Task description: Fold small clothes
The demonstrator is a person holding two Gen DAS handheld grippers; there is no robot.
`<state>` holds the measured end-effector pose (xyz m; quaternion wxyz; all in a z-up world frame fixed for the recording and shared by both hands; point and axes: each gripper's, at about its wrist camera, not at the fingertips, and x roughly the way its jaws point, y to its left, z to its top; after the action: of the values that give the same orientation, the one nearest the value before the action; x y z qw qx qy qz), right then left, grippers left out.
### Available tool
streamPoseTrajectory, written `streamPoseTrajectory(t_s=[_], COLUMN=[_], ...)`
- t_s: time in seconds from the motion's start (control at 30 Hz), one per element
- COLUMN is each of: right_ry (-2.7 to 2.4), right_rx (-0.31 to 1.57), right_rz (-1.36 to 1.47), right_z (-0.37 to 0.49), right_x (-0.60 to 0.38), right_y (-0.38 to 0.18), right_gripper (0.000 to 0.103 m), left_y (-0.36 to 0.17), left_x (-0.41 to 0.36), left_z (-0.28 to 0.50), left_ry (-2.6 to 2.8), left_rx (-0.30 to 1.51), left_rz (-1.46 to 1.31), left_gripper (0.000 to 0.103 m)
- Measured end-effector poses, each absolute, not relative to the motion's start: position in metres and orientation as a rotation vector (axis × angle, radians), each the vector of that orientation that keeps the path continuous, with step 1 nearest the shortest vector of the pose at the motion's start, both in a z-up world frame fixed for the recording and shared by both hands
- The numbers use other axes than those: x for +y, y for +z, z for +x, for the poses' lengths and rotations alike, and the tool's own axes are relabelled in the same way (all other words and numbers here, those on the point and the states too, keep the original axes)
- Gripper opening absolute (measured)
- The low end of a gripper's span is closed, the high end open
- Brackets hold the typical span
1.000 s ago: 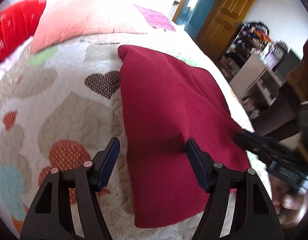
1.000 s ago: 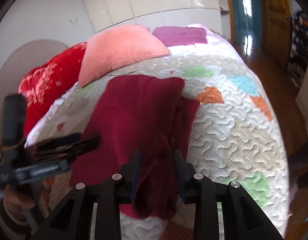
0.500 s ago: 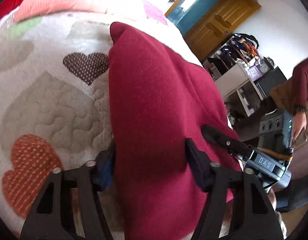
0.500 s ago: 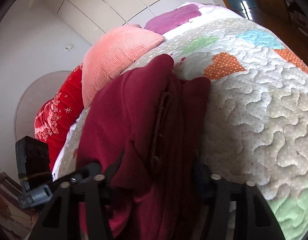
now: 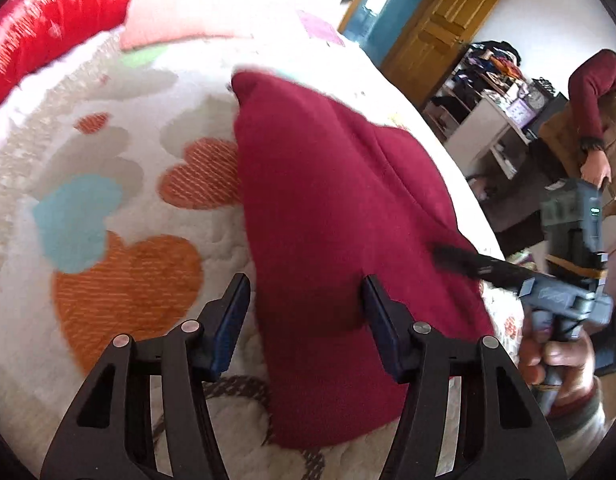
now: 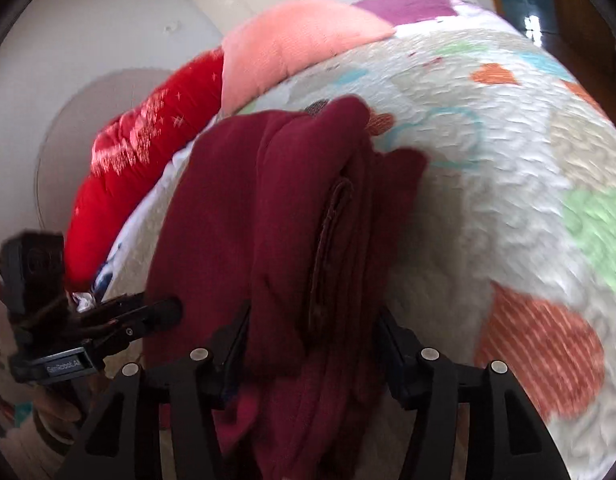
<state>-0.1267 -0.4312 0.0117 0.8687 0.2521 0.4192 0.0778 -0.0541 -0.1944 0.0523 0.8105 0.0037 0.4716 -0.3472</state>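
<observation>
Left gripper (image 5: pixel 306 320) backed off; garment (image 5: pixel 339 256) between spread fingers (image 5: pixel 232 320).

A white quilted bedspread (image 5: pixel 120 248) printed with orange, teal, green and grey hearts is covering the bed. A bright red plush cushion (image 5: pixel 48 36) is lying at the head end, touching a salmon-pink square pillow (image 6: pixel 292 44). A purple rectangular patch (image 6: pixel 403 6) is showing just beyond the pillow. A panelled wooden door (image 5: pixel 439 28) is standing shut beside a teal wall section (image 5: pixel 383 20). A cluttered white shelving unit (image 5: pixel 491 120) is standing near the door. A person in a maroon sweater (image 5: pixel 591 96) is bending beside the shelving.
</observation>
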Motion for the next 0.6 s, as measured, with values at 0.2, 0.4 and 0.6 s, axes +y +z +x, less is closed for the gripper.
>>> streamPoseTrajectory(t_s=[0.2, 0.4, 0.6], right_ry=[0.165, 0.124, 0.037], right_rx=[0.743, 0.803, 0.797], right_rz=[0.387, 0.196, 0.199], right_z=[-0.155, -0.136, -0.135], right_x=[-0.419, -0.377, -0.395], right_y=[0.073, 0.057, 0.03], right_gripper=[0.045, 0.039, 0.033], left_y=[0.078, 0.052, 0.045], left_x=[-0.207, -0.233, -0.246], left_z=[-0.044, -0.022, -0.028], left_ry=[-0.642, -0.598, -0.568], left_rx=[0.898, 0.943, 0.914], left_rz=[0.059, 0.086, 0.148], left_gripper=[0.058, 0.059, 0.067])
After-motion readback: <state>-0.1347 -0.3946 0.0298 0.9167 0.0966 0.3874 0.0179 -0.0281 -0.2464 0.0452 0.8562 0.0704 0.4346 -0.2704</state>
